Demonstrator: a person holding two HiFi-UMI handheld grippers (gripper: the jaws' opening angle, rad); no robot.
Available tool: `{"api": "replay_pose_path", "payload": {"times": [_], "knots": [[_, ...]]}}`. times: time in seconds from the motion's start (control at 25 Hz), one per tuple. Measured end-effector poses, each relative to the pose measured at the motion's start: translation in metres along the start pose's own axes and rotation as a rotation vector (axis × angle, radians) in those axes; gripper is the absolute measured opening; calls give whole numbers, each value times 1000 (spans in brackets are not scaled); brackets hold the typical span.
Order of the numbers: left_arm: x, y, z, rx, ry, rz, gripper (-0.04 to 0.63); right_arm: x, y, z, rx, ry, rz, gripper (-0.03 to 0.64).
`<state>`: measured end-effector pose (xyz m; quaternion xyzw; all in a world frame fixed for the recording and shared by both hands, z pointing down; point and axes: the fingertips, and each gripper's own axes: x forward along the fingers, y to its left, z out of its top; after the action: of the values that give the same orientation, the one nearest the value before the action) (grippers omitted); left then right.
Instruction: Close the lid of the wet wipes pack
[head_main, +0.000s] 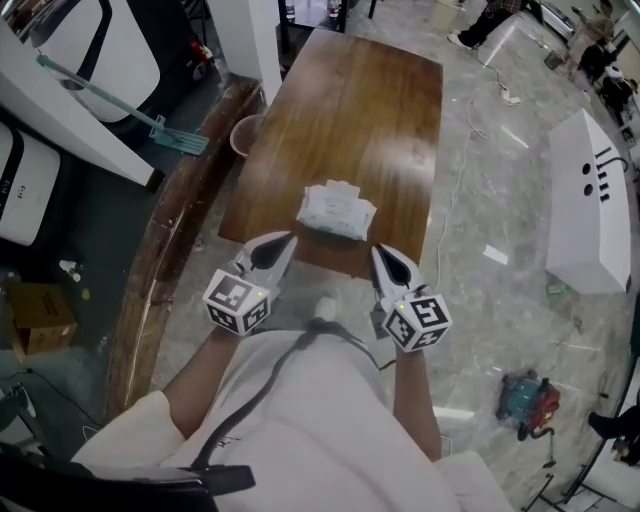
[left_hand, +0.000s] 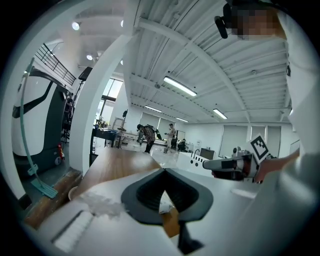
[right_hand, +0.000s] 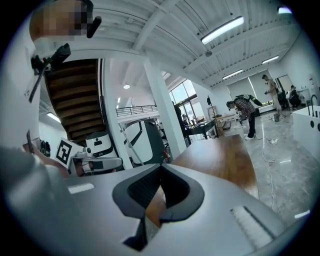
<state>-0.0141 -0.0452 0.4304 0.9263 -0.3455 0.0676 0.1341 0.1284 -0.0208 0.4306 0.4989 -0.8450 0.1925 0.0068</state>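
Note:
The white wet wipes pack (head_main: 335, 212) lies on the brown wooden table (head_main: 350, 110), close to its near edge. Whether its lid is up I cannot tell. My left gripper (head_main: 290, 238) is held just short of the pack's near left corner, jaws together and empty. My right gripper (head_main: 380, 250) hovers off the near right corner, also shut on nothing. In the left gripper view a bit of the pack (left_hand: 164, 202) shows through the gap behind the closed left gripper (left_hand: 164, 171). The right gripper view has only table wood behind the right gripper (right_hand: 160, 166).
A pink bucket (head_main: 244, 135) stands on the floor at the table's left side, with a teal mop (head_main: 120, 100) beyond it. A white cabinet (head_main: 590, 210) is at the right, a teal tool (head_main: 525, 400) on the floor, a cardboard box (head_main: 40, 315) at left.

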Motion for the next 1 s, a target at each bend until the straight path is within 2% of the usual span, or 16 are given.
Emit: {"api": "replay_pose_path", "payload": {"times": [0.12,0.28,0.56,0.84,1.0], "knots": [[18,0,4,24,3,31,5,11,-15,2,-10,35,56,7],[33,5,1,0,4,71,5,21,-26,0,-27,70,113,7],[49,16,0,-1,24,94,5,39,-41,-6,-2,103,149,6],[66,35,0,-10,58,62,5,58,-55,-1,25,111,114,6],[81,45,5,-12,75,-1,5,72,-58,-2,12,135,79,6]]}}
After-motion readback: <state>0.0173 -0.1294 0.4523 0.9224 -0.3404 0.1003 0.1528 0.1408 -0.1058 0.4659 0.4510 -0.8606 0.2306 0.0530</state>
